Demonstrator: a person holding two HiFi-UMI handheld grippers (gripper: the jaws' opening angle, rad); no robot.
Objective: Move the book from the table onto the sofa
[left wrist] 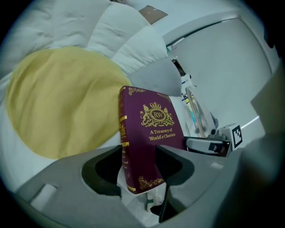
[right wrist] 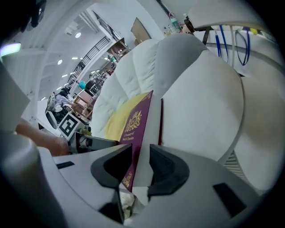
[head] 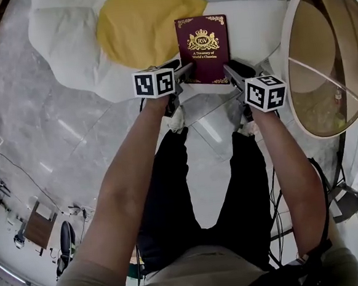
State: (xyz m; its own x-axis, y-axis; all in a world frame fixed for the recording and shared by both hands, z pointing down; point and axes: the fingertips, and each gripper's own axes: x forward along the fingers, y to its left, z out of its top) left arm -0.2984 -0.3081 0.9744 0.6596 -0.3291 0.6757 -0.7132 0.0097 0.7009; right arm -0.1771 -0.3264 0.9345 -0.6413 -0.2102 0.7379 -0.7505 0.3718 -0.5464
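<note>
A maroon book with a gold crest lies cover up at the front of the white sofa, just right of a yellow cushion. My left gripper is shut on the book's near left corner. My right gripper is shut on its near right corner. In the left gripper view the book fills the gap between the jaws of that gripper, spine to the left. In the right gripper view the book's page edge sits between that gripper's jaws, with the sofa cushions behind.
A round table with a white rim stands close on the right of the sofa. Pale grey polished floor lies left of the person's legs. A small brown stand and cables sit at the lower left.
</note>
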